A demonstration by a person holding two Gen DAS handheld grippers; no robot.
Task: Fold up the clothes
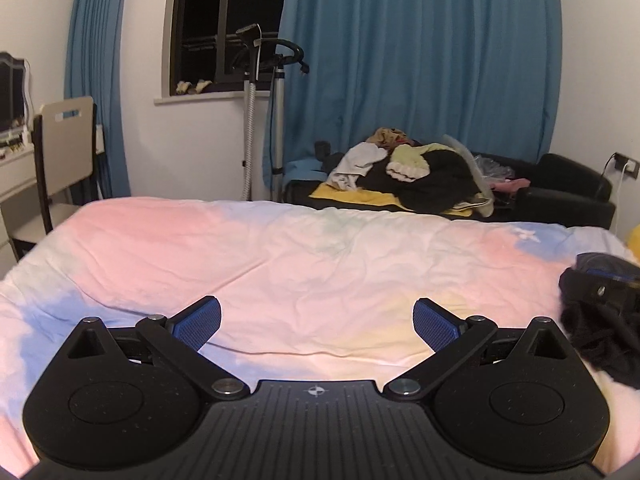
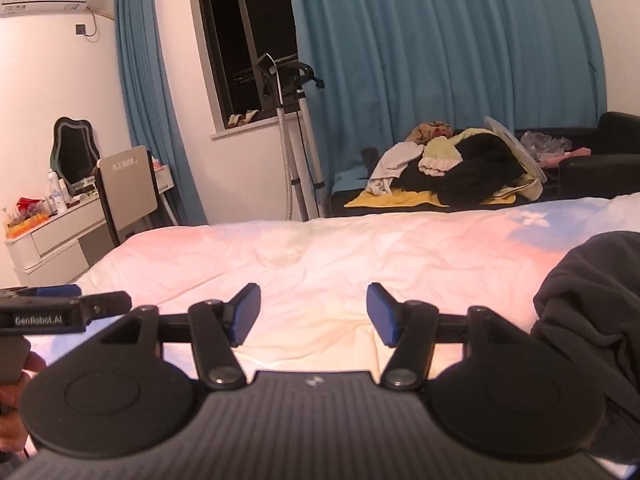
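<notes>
A black garment (image 2: 588,312) lies bunched on the pastel bed cover (image 2: 320,256) at the right; it also shows at the right edge of the left wrist view (image 1: 600,344). My left gripper (image 1: 316,322) is open and empty above the bed cover (image 1: 280,252), left of the garment. My right gripper (image 2: 314,314) is open and empty, just left of the garment. The right gripper's side shows in the left wrist view (image 1: 600,284) over the garment. The left gripper shows at the left edge of the right wrist view (image 2: 60,306).
A pile of mixed clothes (image 1: 416,172) lies on a black sofa (image 1: 560,188) beyond the bed, before blue curtains (image 1: 420,60). A garment steamer stand (image 1: 264,100) is by the window. A chair (image 1: 64,148) and a white dresser (image 2: 60,236) stand at the left.
</notes>
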